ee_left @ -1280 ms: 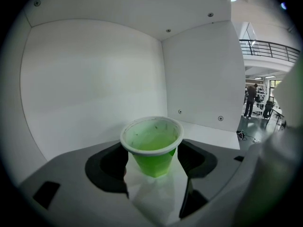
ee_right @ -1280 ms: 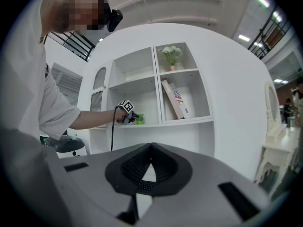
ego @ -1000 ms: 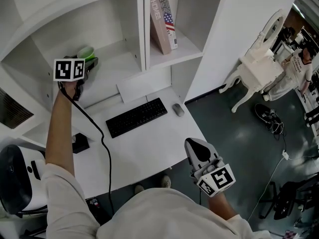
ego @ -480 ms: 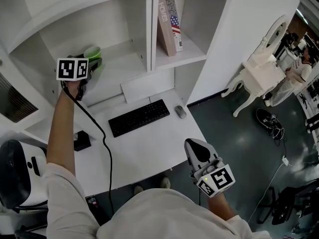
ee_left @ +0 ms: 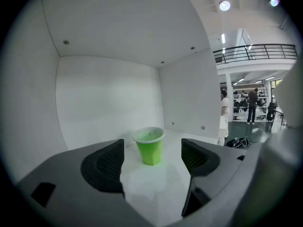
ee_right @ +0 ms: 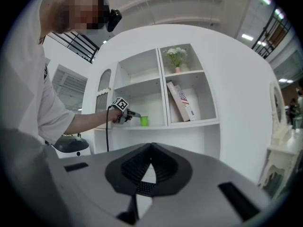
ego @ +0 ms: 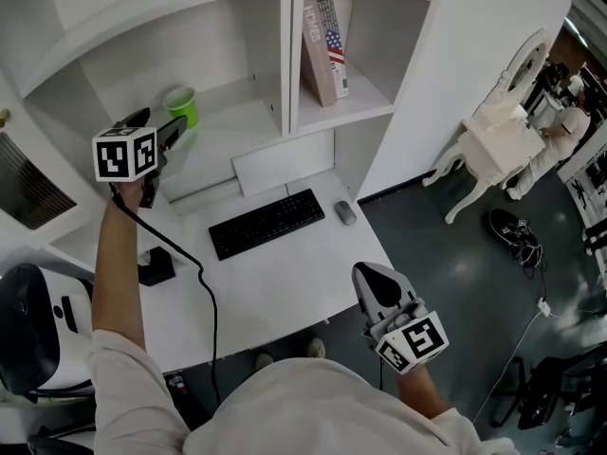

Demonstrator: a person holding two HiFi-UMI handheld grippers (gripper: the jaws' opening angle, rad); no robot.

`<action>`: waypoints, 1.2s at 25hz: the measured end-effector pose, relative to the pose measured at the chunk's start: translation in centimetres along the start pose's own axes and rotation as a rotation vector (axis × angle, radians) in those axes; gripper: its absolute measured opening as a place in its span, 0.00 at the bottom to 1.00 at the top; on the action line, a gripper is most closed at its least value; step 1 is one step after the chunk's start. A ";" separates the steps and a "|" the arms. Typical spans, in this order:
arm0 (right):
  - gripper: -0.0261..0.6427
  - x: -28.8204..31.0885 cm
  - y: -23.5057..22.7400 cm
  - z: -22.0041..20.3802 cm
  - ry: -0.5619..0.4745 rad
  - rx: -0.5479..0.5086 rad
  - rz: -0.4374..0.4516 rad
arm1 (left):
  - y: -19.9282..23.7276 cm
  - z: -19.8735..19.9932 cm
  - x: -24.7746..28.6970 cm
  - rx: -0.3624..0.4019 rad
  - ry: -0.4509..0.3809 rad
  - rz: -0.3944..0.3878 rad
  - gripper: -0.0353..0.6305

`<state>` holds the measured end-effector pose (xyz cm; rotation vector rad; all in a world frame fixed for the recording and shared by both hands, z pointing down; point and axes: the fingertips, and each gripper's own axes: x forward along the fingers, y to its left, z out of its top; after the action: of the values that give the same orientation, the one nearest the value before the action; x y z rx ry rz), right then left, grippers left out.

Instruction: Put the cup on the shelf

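Note:
A green cup (ego: 180,105) stands upright on the floor of the left compartment of the white shelf (ego: 232,136). My left gripper (ego: 176,127) hovers just in front of it with its jaws opening. In the left gripper view the cup (ee_left: 150,146) stands a little beyond the fingertips (ee_left: 111,161), touching neither pad, and the left gripper (ee_left: 153,170) holds nothing. My right gripper (ego: 372,281) hangs low over the desk's front edge. Its jaws are pressed together, and the right gripper (ee_right: 152,149) is empty. The right gripper view also shows the cup (ee_right: 144,121) far off on the shelf.
A book (ego: 324,45) leans in the right compartment. On the white desk (ego: 285,282) lie a black keyboard (ego: 266,223), a mouse (ego: 345,212) and a small black box (ego: 156,265). A white chair (ego: 498,126) stands on the dark floor at right. A cable (ego: 194,273) trails from the left gripper.
The left gripper has drawn back from the cup toward me and to the left. The cup now stands free on the shelf. The right gripper has not moved.

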<state>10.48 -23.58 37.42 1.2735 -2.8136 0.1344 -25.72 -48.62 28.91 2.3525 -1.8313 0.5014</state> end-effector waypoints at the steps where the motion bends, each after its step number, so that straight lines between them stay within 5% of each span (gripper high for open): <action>1: 0.05 0.0 0.1 0.0 -0.001 -0.001 0.003 | -0.5 0.3 -0.8 0.009 -0.017 -0.006 0.62; 12: 0.05 1.1 1.8 0.8 -0.013 -0.019 0.048 | -6.9 1.2 -10.0 0.087 -0.154 -0.102 0.53; 30: 0.05 3.9 4.7 1.9 -0.023 -0.050 0.137 | -12.4 -8.1 -20.1 0.012 -0.199 -0.093 0.28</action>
<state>4.33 -23.63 35.59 1.0796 -2.9026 0.0552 -19.64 -24.53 31.26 2.5635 -1.7879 0.2767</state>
